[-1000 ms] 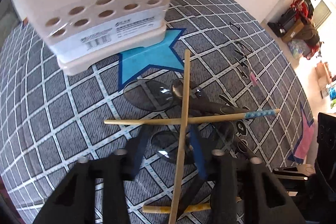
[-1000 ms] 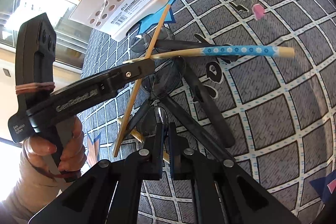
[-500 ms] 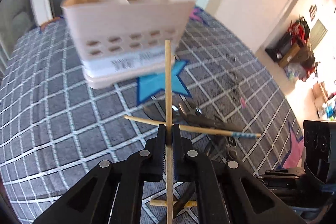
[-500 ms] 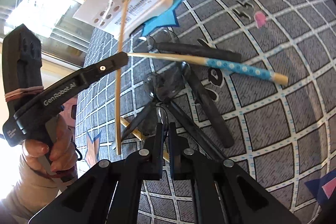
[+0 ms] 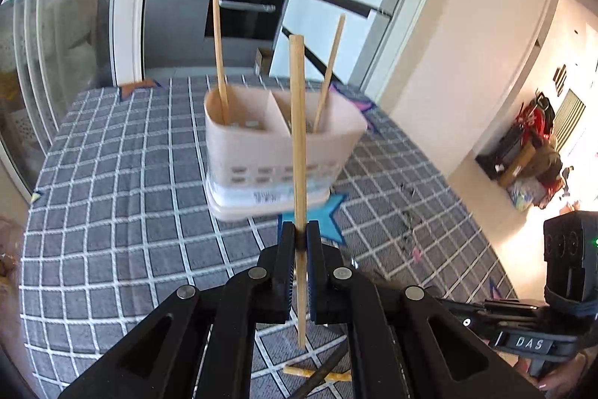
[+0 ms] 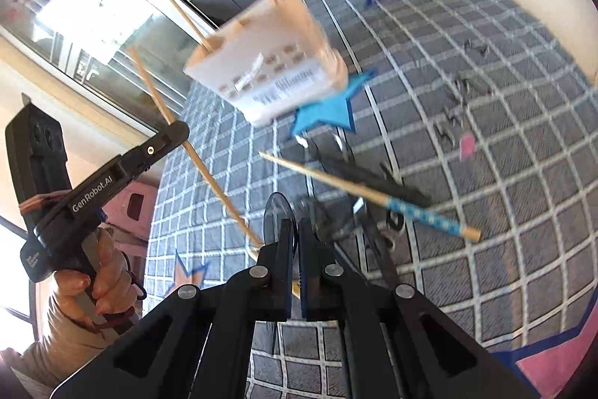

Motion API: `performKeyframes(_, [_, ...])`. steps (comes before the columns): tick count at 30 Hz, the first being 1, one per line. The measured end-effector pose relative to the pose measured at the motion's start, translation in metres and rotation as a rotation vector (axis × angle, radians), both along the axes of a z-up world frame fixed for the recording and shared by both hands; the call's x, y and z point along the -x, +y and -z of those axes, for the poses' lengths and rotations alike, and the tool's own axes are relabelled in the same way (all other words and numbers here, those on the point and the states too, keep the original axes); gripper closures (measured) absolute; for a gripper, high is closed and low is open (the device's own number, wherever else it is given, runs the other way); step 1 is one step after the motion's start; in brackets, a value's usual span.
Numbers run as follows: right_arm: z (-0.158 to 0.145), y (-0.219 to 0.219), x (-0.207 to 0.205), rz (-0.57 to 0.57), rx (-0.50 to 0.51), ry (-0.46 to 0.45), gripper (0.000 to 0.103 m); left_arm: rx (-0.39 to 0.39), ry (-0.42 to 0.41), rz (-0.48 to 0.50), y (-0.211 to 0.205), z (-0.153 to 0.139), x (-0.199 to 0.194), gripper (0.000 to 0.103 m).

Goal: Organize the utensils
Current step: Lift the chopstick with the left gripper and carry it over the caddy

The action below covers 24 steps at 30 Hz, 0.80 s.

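We hold a plain wooden chopstick (image 5: pixel 298 152) in the left claw (image 5: pixel 298 240), whose jaws are pressed tight on it at a point below its middle. The stick stands almost upright; its long axis runs up and down across the jaws, the longer part rising above the claw and a short tail hanging under it. Straight ahead of this claw, and beyond it, stands the pale utensil holder (image 5: pixel 261 152) on the worktop (image 5: pixel 112 193), with a divider making two compartments. One chopstick (image 5: pixel 219 51) leans in the compartment to the left of our stick, and another chopstick (image 5: pixel 329 70) in the one to the right. Our stick is lined up close to the divider, a little on the right side, but we cannot tell exactly.

We judge that the coming move turns on this: the holder is forward of and lower than the stick's bottom tip, so the left claw is the nearer one and should carry the stick forward above the rim, then lower it.

The right claw (image 6: pixel 297 230) is narrow, nearly closed, around a clear spoon (image 6: pixel 278 217); whether it truly grips it we cannot tell. Just beyond it lie a chopstick with blue pattern (image 6: pixel 368 193) and dark utensils (image 6: pixel 373 174) on the worktop.
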State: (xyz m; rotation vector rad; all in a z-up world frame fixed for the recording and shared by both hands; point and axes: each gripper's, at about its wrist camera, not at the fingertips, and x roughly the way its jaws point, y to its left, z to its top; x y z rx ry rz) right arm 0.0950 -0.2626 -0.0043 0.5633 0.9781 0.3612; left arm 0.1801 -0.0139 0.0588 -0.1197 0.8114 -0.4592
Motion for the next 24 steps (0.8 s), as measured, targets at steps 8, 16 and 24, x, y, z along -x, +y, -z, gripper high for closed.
performKeyframes(8, [-0.06,-0.003,-0.025,-0.009,0.054,-0.134,0.1,0.031,-0.08,-0.033,0.016,-0.044,-0.007,0.066])
performKeyframes(16, [-0.138,-0.005,-0.064,-0.015,0.126,-0.29,0.1,0.041,-0.178,-0.059,0.027,-0.096,-0.024,0.066])
performKeyframes(24, [-0.184,0.004,-0.116,0.016,0.211,-0.382,0.1,0.051,-0.257,-0.133,0.03,-0.129,-0.065,0.066])
